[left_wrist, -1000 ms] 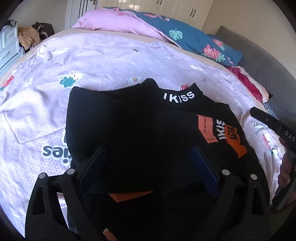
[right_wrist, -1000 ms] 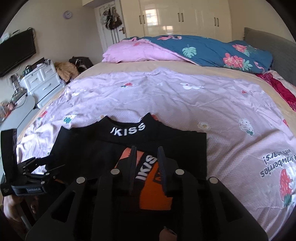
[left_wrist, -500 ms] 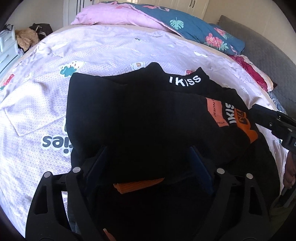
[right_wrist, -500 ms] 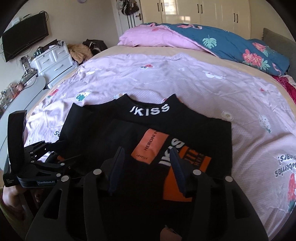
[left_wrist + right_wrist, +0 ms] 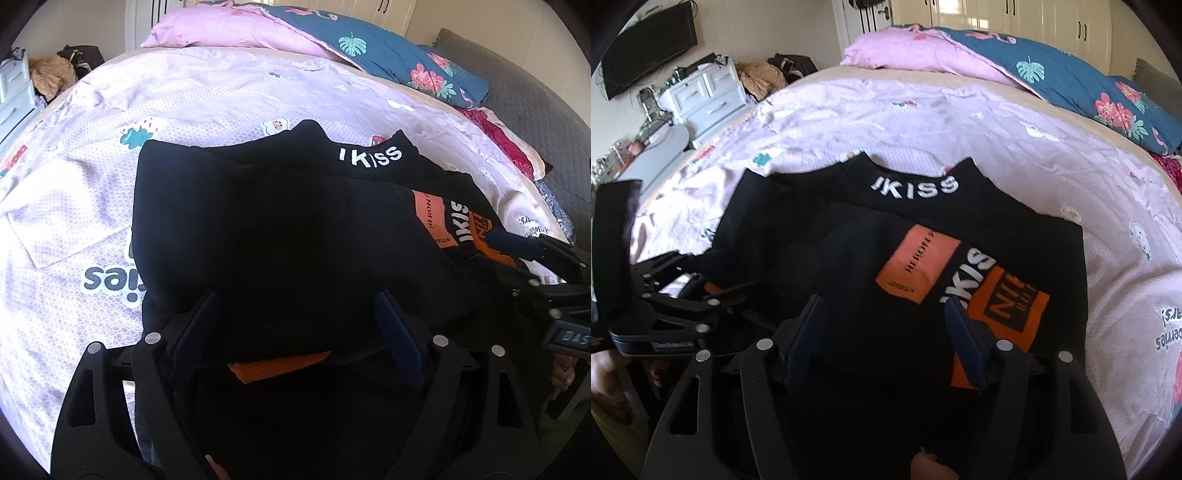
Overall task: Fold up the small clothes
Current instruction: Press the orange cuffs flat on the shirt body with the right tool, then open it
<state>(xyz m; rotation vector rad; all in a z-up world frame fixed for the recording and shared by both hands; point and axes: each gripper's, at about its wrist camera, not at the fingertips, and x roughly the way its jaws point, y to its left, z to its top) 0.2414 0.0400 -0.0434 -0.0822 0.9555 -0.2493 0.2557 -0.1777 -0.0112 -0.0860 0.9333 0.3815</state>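
**mika_folds:** Black shirt (image 5: 280,236) with the white "IKISS" collar is lying on the bed (image 5: 229,92), on top of the pale pink sheet (image 5: 74,199) with the little cartoon prints. It's partly folded, one black layer is flopped over the front so only part of the orange patches (image 5: 918,267) shows.

**tobi:** where are the grippers though?

**mika_folds:** Left gripper (image 5: 295,314) is at the near edge of the shirt, jaws spread wide with nothing pinched between them. An orange strip (image 5: 280,365) of fabric peeks out just below them. Right gripper (image 5: 886,321) is over the near-right part, jaws also wide apart, straddling black cloth next to the orange print. Can't tell if the tips actually touch the fabric.

**tobi:** any boxes or drawers in shot?

**mika_folds:** Only a white drawer unit (image 5: 705,92) off beside the bed, drawers closed, with clutter on top that's too small to make out. Pink and blue floral duvet (image 5: 1015,62) is bunched at the far end.
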